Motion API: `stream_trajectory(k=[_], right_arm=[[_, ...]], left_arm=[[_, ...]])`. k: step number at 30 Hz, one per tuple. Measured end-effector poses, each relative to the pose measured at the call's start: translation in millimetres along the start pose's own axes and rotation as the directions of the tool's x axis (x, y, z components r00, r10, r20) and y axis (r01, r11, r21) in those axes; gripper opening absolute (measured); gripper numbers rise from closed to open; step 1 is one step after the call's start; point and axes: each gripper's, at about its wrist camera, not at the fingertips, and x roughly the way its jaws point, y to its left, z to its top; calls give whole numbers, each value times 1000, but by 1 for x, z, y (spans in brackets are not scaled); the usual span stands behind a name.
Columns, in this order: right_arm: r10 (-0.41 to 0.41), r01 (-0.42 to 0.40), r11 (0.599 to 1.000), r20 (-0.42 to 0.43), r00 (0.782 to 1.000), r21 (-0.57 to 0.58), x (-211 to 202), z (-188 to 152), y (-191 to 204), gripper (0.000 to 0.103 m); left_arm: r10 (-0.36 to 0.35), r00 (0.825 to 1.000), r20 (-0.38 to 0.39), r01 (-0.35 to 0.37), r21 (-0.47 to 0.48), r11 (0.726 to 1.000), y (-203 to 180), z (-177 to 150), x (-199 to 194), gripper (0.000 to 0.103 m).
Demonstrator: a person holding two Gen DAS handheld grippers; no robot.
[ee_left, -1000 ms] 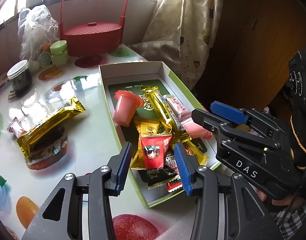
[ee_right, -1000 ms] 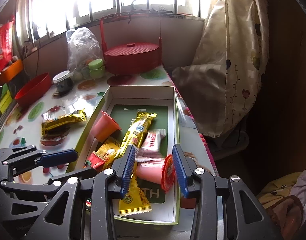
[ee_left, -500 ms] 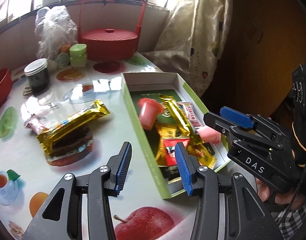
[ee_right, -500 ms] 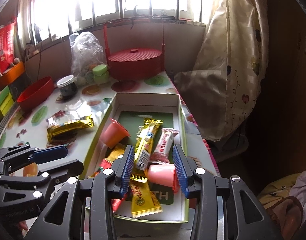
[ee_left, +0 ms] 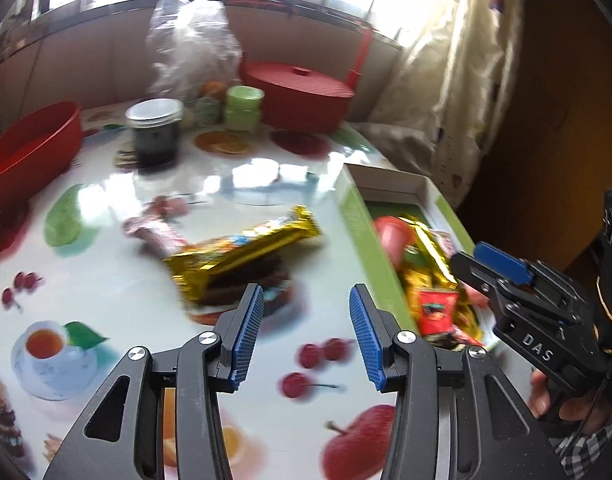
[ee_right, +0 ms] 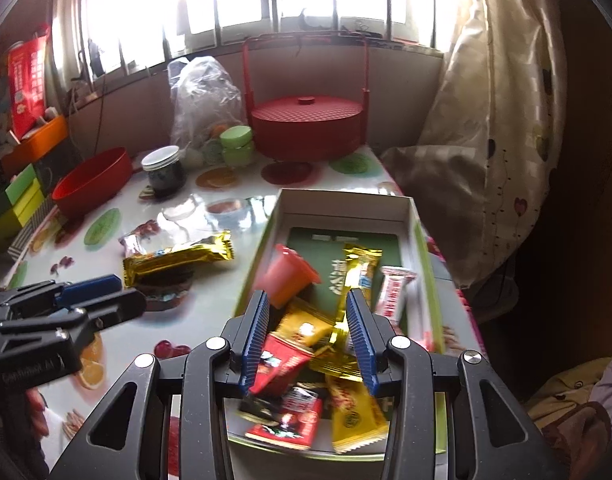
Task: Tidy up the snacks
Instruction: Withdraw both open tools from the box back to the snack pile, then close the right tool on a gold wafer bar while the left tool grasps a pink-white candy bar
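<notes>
gold-wrapped bar (ee_right: 178,255) flat on bench (ee_right: 210,304), beside open green box (ee_right: 421,256) heaped with mixed snack packets (ee_right: 302,332).

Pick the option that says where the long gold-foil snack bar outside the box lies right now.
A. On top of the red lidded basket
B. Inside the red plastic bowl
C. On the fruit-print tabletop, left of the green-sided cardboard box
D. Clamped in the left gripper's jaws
C. The long gold-foil snack bar lies flat on the fruit-print tabletop, left of the green-sided cardboard box, with the open left gripper short of it.
</notes>
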Motion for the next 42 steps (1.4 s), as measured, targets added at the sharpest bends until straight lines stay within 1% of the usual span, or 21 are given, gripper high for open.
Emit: stream_trajectory(k=[4, 7, 11, 16, 18, 22, 24, 27, 29, 32, 34, 36, 40, 42], right_arm=[[22, -22, 1000, -14, 1000, -1, 8, 3, 11, 39], [76, -76, 997, -26, 997, 16, 14, 9, 21, 39], [122, -122, 992, -42, 992, 18, 23, 17, 39, 39], [196, -193, 980, -82, 977, 39, 42, 28, 62, 39], [222, -217, 974, -101, 970, 63, 52, 31, 68, 39], [226, -207, 969, -140, 964, 137, 77, 38, 74, 39], [223, -202, 968, -147, 964, 146, 84, 40, 78, 39], [241, -218, 965, -158, 957, 148, 96, 44, 86, 39], [222, -197, 969, -170, 960, 152, 103, 45, 91, 39], [224, -190, 963, -179, 958, 189, 114, 48, 93, 39], [205, -173, 967, -169, 964, 185, 117, 51, 95, 39], [165, -137, 978, -180, 970, 159, 122, 55, 99, 39], [171, -145, 979, -193, 966, 142, 127, 55, 104, 39], [159, -136, 983, -201, 967, 123, 129, 52, 106, 39]], left_arm=[[40, 999, 11, -39, -55, 998, 26, 2, -3, 46], [61, 998, 19, -60, -79, 995, 42, 3, -6, 46], [84, 996, 19, -81, -109, 991, 59, 5, -7, 46], [102, 995, 16, -99, -126, 987, 76, 7, -5, 46], [109, 994, 15, -106, -136, 985, 82, 8, -4, 46], [115, 993, 11, -112, -158, 981, 93, 8, -3, 46], [117, 993, 9, -114, -165, 980, 97, 8, -3, 46], [118, 993, 6, -115, -175, 978, 102, 8, -2, 46], [119, 993, 4, -116, -179, 977, 105, 8, -1, 46], [119, 993, 1, -116, -182, 976, 107, 8, 0, 46], [118, 993, 0, -116, -184, 976, 109, 7, 1, 46], [118, 993, -4, -116, -188, 975, 111, 7, 2, 46], [116, 993, -7, -115, -194, 974, 113, 6, 3, 46], [115, 993, -9, -114, -195, 974, 113, 5, 4, 46]])
